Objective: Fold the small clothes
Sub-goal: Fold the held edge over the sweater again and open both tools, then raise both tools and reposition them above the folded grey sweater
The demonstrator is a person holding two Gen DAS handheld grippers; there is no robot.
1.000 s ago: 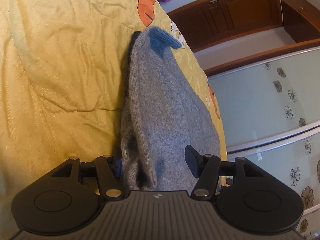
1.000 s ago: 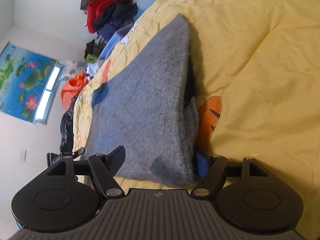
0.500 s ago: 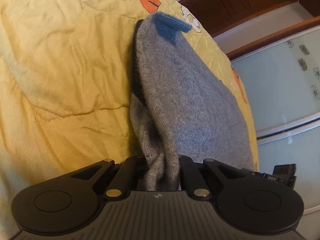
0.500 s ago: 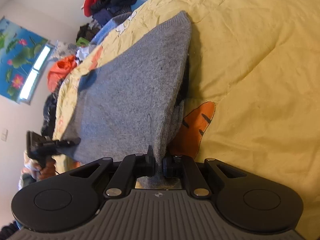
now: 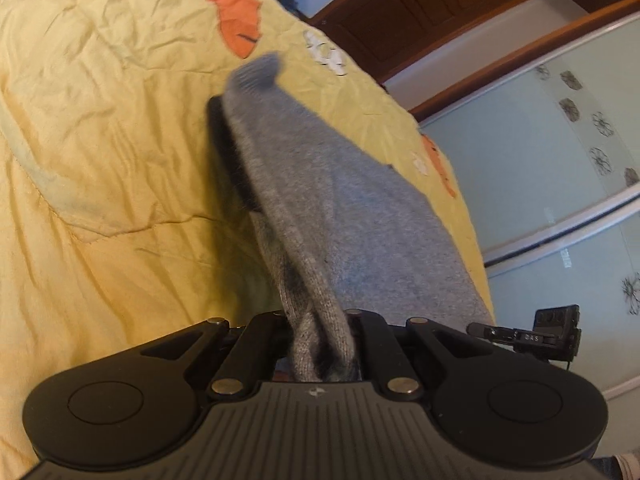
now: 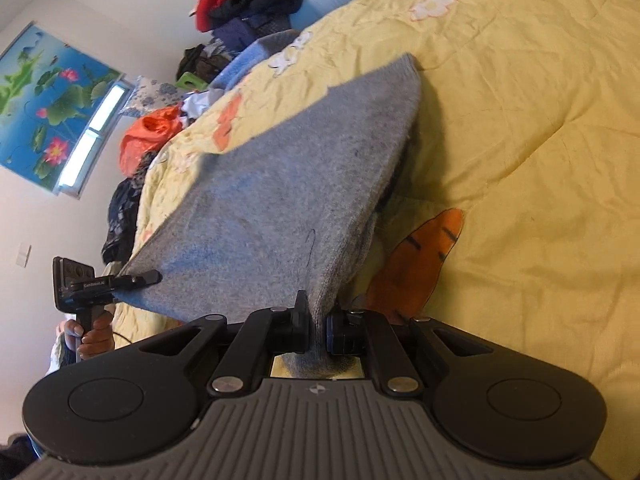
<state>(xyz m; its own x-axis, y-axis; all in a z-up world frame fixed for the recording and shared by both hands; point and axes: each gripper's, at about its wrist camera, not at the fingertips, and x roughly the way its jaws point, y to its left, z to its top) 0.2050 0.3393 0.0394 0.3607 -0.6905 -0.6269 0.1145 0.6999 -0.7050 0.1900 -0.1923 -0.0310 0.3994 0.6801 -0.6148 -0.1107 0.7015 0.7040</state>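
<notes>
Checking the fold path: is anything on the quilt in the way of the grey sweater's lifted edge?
Nothing visible. Both grippers, left and right, are shut on the grey sweater, and the yellow quilt beside it shows only its printed patterns.

Daylight is coming in through the window (image 6: 90, 140) to my left, brightening the yellow quilt (image 6: 520, 120). My grey garment (image 5: 320, 200) is casting a dark shadow underneath and blurring at its far tip. Straight edges are bowing toward both fisheye rims.
</notes>
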